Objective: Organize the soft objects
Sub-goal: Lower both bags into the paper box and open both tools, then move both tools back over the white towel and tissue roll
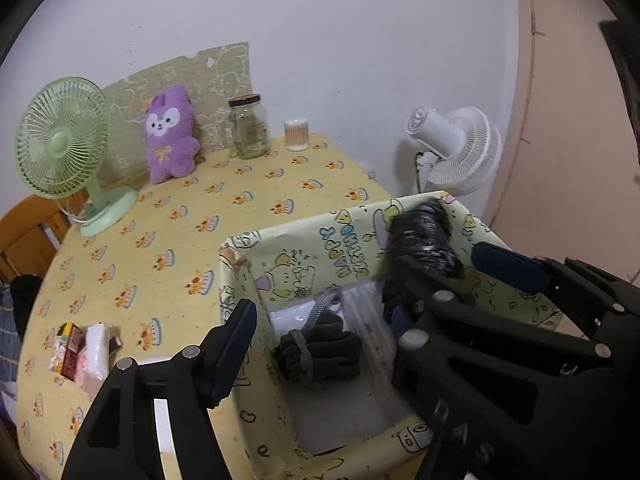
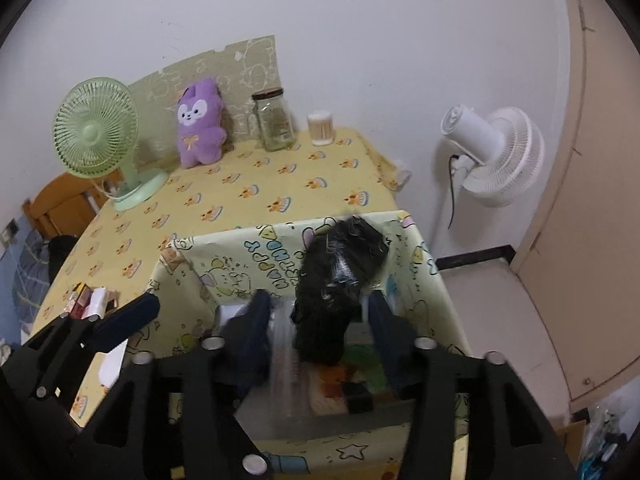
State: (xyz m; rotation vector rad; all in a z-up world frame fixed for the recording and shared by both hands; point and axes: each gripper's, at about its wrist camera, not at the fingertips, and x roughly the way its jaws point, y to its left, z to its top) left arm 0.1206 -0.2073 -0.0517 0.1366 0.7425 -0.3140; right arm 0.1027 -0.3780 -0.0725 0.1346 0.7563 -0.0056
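A yellow cartoon-print storage box [image 1: 340,236] stands at the table's near right edge. Inside lie dark gloves [image 1: 320,350] and clear plastic packets [image 1: 370,312]. A black fuzzy bundle [image 2: 340,276] hangs, motion-blurred, over the box between my right gripper's fingers; it also shows in the left wrist view [image 1: 420,240]. My right gripper [image 2: 320,316] stands open around it above the box; I cannot tell whether the fingers touch it. My left gripper [image 1: 360,304] is open, with one finger outside the box's left wall. A purple plush rabbit [image 1: 170,134] leans on the far wall.
A green desk fan [image 1: 68,148] stands at the far left. A glass jar [image 1: 248,126] and a cotton swab tub [image 1: 297,134] stand at the back. Small packets [image 1: 86,350] lie at the near left. A white fan [image 1: 456,148] stands beyond the table's right edge.
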